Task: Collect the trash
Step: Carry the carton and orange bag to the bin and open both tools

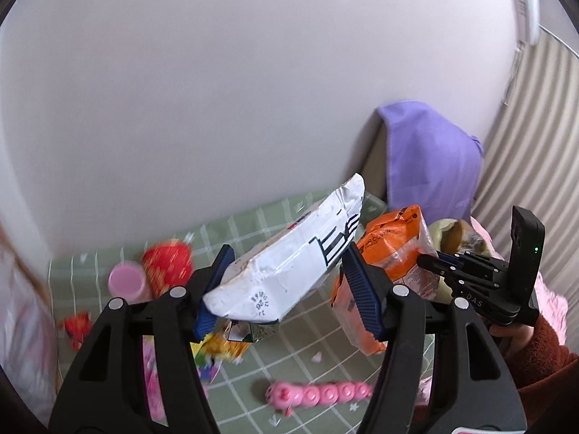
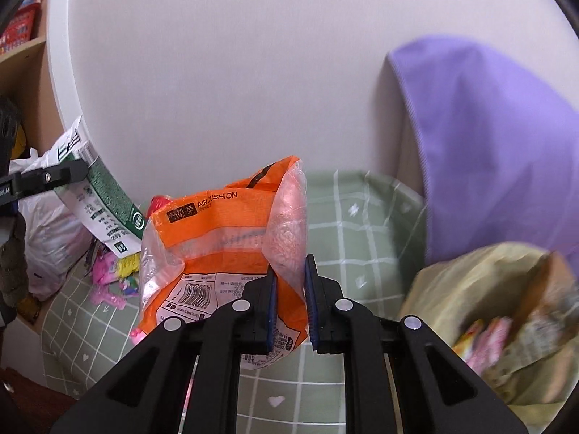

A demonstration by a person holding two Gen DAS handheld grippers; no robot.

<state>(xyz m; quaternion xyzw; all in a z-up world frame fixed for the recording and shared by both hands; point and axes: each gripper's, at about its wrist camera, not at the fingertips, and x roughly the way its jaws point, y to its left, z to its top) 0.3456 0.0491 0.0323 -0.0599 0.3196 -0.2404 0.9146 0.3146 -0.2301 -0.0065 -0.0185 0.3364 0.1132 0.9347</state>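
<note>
My left gripper (image 1: 287,289) is shut on a white food package (image 1: 289,256) with black print, held tilted above the green checked mat (image 1: 325,361). That package shows its green side (image 2: 105,195) at the left of the right wrist view, with the left gripper (image 2: 72,171) on it. My right gripper (image 2: 291,300) is shut on the edge of an orange and clear plastic bag (image 2: 217,224), which hangs off the mat. From the left wrist view, the orange bag (image 1: 391,249) sits in the right gripper (image 1: 429,262). A yellowish trash bag (image 2: 488,300) with wrappers inside lies open at the lower right.
Small wrappers (image 1: 220,347), a pink cup (image 1: 126,280), a red cup (image 1: 168,262) and a pink bead toy (image 1: 318,394) lie on the mat. A purple cloth (image 2: 488,137) drapes at the right by the white wall. A white plastic bag (image 2: 50,231) and a shelf (image 2: 21,50) stand left.
</note>
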